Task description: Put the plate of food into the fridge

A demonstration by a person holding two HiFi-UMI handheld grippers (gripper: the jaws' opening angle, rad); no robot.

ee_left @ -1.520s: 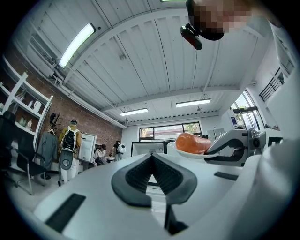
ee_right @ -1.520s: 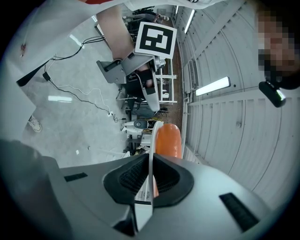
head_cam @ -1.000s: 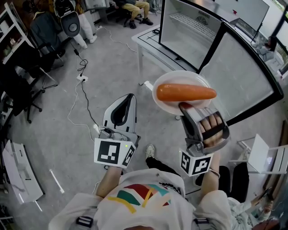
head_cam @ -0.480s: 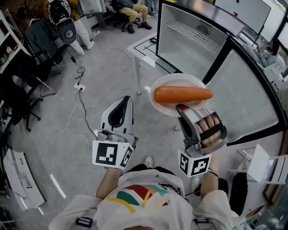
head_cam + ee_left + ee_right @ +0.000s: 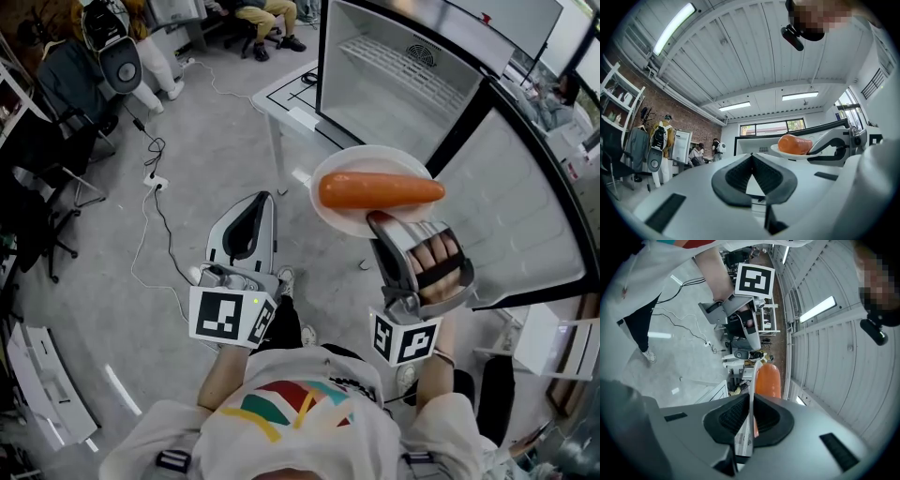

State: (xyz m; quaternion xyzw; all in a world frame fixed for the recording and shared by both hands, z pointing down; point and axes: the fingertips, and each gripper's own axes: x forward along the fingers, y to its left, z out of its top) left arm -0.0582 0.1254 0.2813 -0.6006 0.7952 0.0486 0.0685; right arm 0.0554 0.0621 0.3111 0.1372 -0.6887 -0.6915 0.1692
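Note:
A white plate (image 5: pixel 349 214) carries a long orange piece of food (image 5: pixel 380 190) and is held level in the air. My right gripper (image 5: pixel 380 221) is shut on the plate's near rim. In the right gripper view the plate (image 5: pixel 751 380) runs edge-on between the pads, with the food (image 5: pixel 768 380) beyond. My left gripper (image 5: pixel 265 200) hangs to the plate's left, shut and empty; its jaws (image 5: pixel 751 157) meet with nothing between them. The fridge (image 5: pixel 403 66) stands open just beyond the plate, white inside with a wire shelf. Its black-rimmed door (image 5: pixel 511 178) swings out to the right.
The fridge sits on a white table (image 5: pixel 286 94). Cables (image 5: pixel 155 216) trail across the grey floor. Dark chairs (image 5: pixel 47 159) and shelving stand at the left, and seated people (image 5: pixel 262 14) at the back. A white box (image 5: pixel 37 384) lies at the lower left.
The fridge and its table have come nearer in the head view as the person steps forward. The plate stays in the right gripper; the left gripper stays shut.

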